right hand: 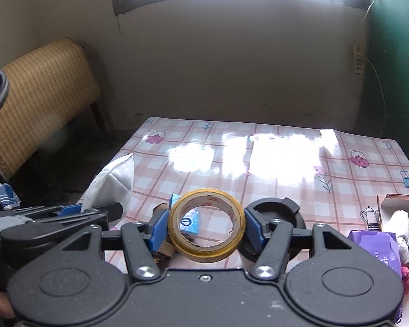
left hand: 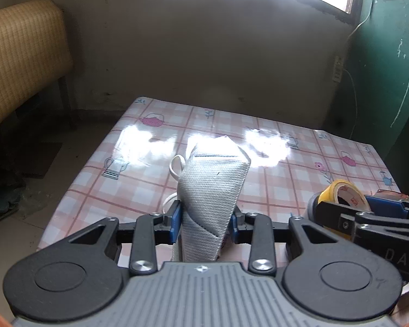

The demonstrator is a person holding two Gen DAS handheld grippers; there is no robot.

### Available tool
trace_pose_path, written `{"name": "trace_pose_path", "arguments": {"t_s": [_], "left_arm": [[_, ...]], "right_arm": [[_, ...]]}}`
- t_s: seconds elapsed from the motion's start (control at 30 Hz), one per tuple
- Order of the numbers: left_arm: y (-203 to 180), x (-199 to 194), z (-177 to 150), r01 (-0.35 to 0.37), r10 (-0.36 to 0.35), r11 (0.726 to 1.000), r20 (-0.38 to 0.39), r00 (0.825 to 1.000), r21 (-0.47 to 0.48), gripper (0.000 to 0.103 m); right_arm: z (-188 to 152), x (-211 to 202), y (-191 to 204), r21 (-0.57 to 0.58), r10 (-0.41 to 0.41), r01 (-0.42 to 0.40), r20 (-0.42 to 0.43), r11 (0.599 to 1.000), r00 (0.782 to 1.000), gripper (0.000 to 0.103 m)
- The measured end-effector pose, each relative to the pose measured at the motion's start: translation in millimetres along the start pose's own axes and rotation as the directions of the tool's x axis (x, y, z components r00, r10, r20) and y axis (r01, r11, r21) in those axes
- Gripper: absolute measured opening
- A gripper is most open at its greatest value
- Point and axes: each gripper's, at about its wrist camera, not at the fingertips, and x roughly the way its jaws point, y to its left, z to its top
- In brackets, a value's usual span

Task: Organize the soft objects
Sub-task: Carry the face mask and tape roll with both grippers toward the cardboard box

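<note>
My left gripper [left hand: 205,220] is shut on a folded white face mask [left hand: 212,188] and holds it upright above the near part of the checked table [left hand: 155,169]. The mask also shows at the left of the right wrist view [right hand: 114,179]. My right gripper [right hand: 205,229] is shut on a yellow tape roll [right hand: 206,250], held above the table's near edge. The tape roll shows at the right of the left wrist view [left hand: 338,190]. A small blue tissue pack [right hand: 189,222] lies on the table, seen through the roll.
At the right edge a box [right hand: 400,200] holds a purple packet [right hand: 376,241] and white and coloured soft items [right hand: 403,226]. A black round lid [right hand: 275,209] lies behind my right finger. A woven bench [right hand: 41,100] stands left. A green door [left hand: 390,68] stands right.
</note>
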Motion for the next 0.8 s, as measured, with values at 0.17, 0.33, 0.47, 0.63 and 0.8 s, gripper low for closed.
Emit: {"name": "trace_pose_path", "arguments": {"t_s": [0.17, 0.33, 0.47, 0.63, 0.8], "left_arm": [[-12, 2, 0, 0.011, -0.011, 1.0, -0.002, 1.0, 0.015, 0.035], [-21, 3, 1, 0.025, -0.025, 0.999, -0.005, 1.0, 0.029, 0.036], [-29, 3, 1, 0.039, -0.039, 0.998, -0.005, 0.999, 0.042, 0.036], [-38, 3, 2, 0.052, -0.052, 0.997, -0.006, 0.999, 0.058, 0.036], [-48, 5, 1, 0.066, -0.065, 0.995, -0.015, 0.998, 0.074, 0.036]], "right_arm": [[0, -1, -6, 0.009, -0.011, 0.011, 0.002, 1.0, 1.0, 0.072], [0, -3, -14, 0.021, -0.025, 0.025, 0.005, 0.999, 1.0, 0.072], [1, -7, -22, 0.029, -0.037, 0.036, 0.008, 0.999, 0.999, 0.072], [1, -13, -29, 0.043, -0.051, 0.05, 0.011, 0.998, 0.999, 0.072], [1, -17, -39, 0.059, -0.064, 0.063, 0.013, 0.996, 0.998, 0.072]]}}
